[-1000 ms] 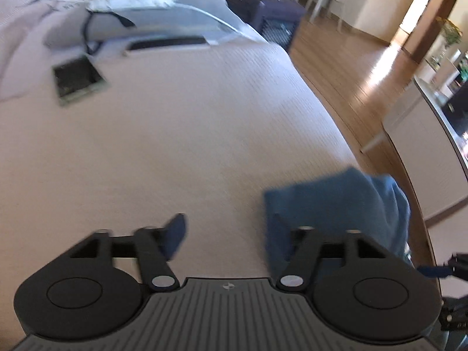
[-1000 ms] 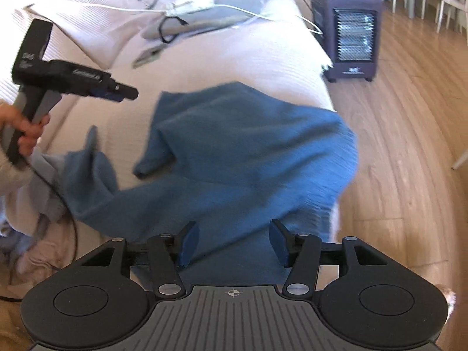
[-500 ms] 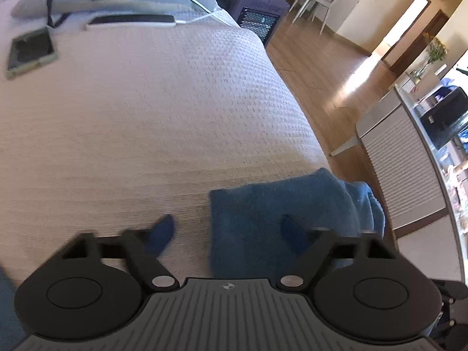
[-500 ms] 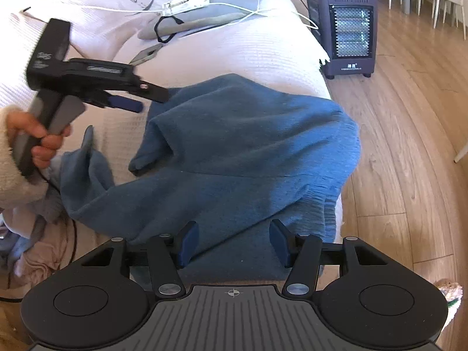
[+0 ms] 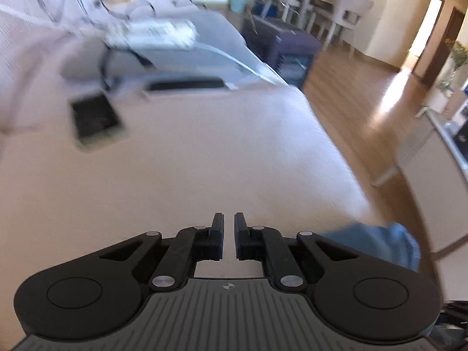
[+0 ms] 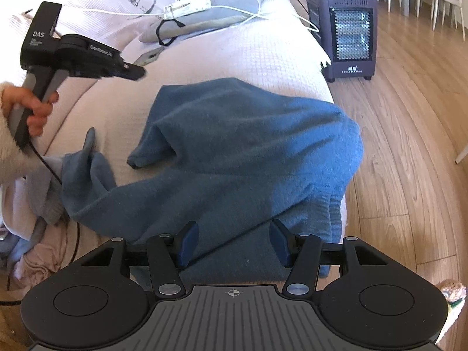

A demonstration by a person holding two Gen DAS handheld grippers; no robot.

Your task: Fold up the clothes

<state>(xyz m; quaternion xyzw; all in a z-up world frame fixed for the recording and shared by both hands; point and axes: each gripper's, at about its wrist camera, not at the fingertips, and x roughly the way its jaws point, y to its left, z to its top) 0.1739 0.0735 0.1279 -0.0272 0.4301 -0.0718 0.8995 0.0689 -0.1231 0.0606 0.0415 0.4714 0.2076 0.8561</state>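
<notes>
Left gripper (image 5: pixel 228 222) hangs over bare bedspread with its fingers drawn together and nothing between them; in the right wrist view a hand (image 6: pixel 27 108) grips its handle at 9 o'clock. Right gripper (image 6: pixel 232 238) stands with fingers apart over the near hem of the blue sweater (image 6: pixel 234 152), not pinching it. That sweater lies rumpled across the bed (image 6: pixel 234 52), its right side draped over the mattress edge at 3 o'clock, one sleeve trailing toward 9 o'clock. Open bedspread spreads toward 12 o'clock up to a phone (image 5: pixel 95 118) and power strip (image 6: pixel 187 5). Beyond the edge, wood floor (image 6: pixel 409 146) holds a heater (image 6: pixel 348 29).
</notes>
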